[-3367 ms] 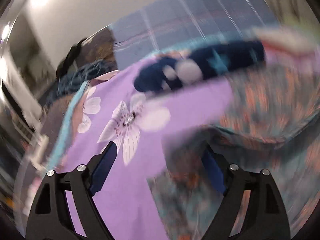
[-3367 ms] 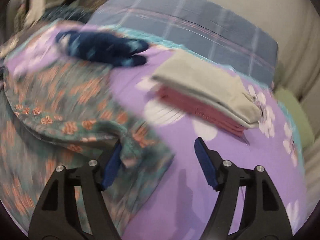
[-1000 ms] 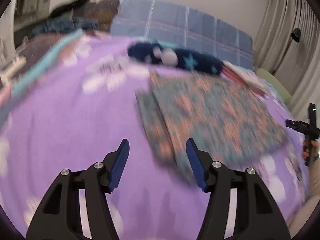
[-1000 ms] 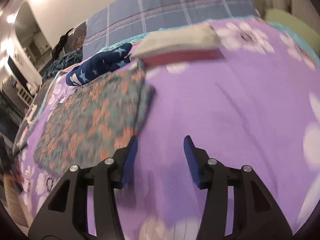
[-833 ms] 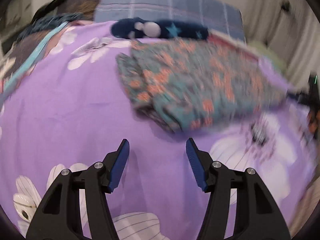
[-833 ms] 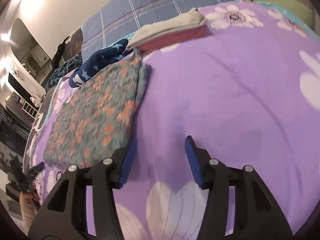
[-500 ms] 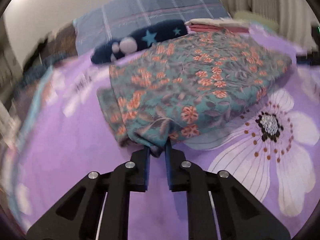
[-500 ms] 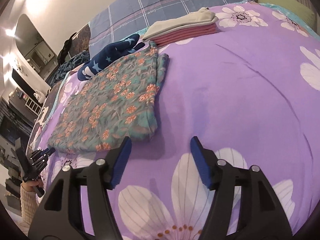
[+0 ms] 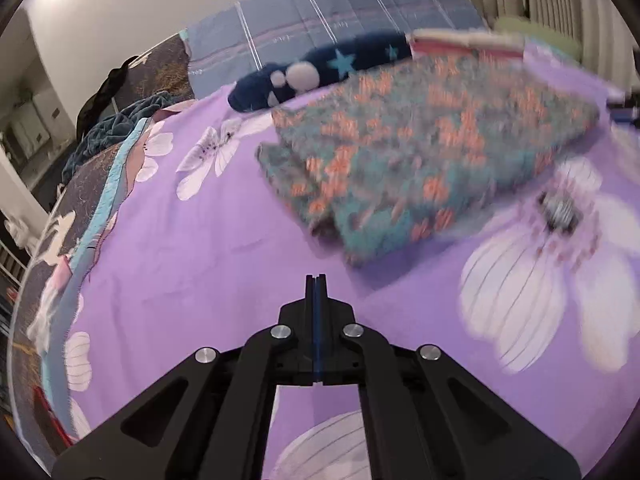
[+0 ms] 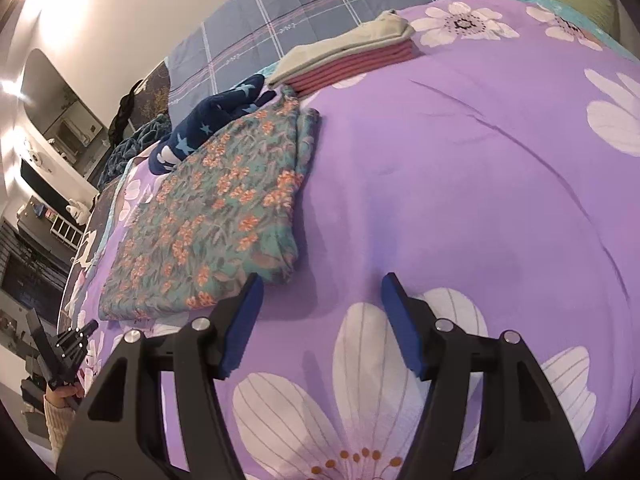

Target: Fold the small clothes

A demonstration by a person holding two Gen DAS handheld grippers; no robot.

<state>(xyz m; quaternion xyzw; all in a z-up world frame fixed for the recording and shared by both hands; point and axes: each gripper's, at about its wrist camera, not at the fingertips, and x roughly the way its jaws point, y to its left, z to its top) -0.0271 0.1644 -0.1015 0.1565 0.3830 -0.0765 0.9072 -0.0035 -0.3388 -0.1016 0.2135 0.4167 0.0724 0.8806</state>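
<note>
Left gripper (image 9: 316,280) let go of floral garment (image 10: 216,216), backed off, jaws together, empty; right gripper (image 10: 318,292) apart. Fold looks finished mid-bed (image 10: 480,160).

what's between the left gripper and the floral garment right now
Only bare purple bedspread, seen in the left wrist view: the shut left gripper sits short of the folded floral garment, apart from it.

Left tool (image 9: 315,280): half a second ago clamped on the near corner of the floral garment (image 9: 420,152); now pressed together on nothing, drawn back to lower centre of frame, cloth apart from it.

Floral garment: formerly spread and bunched; now a folded rectangle.

Right tool (image 10: 318,292): fingers spread wider, at the garment's near right corner.
</note>
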